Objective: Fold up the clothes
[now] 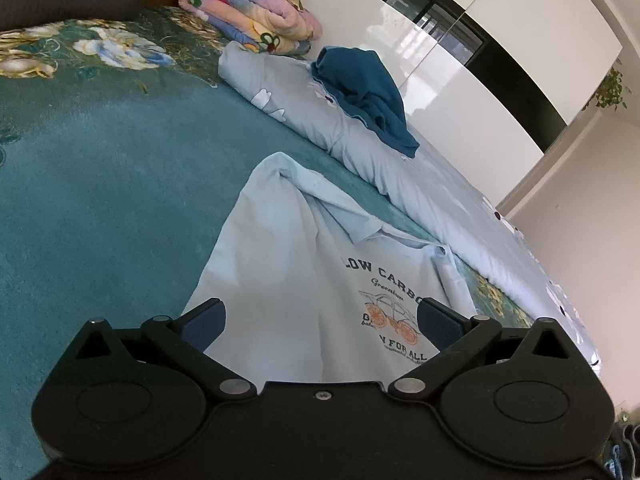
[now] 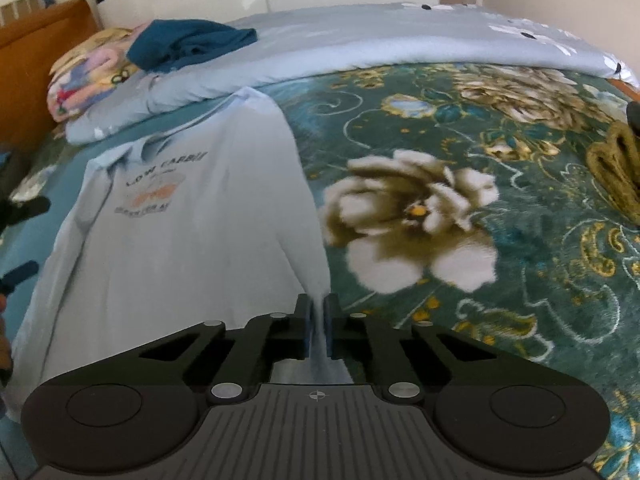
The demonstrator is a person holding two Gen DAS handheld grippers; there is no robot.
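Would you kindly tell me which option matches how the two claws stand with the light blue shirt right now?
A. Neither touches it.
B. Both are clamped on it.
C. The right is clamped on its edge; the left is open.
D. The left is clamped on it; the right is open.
C: the right claw pinches the light blue shirt between closed fingers, while the left claw is spread wide above it.

The left gripper (image 1: pixel 320 320) is matte black, with blue textured pads (image 1: pixel 202 330), silver pivot pins and round housings. The right gripper (image 2: pixel 318 326) matches, adding a ribbed grey plate bearing a crosshair mark.
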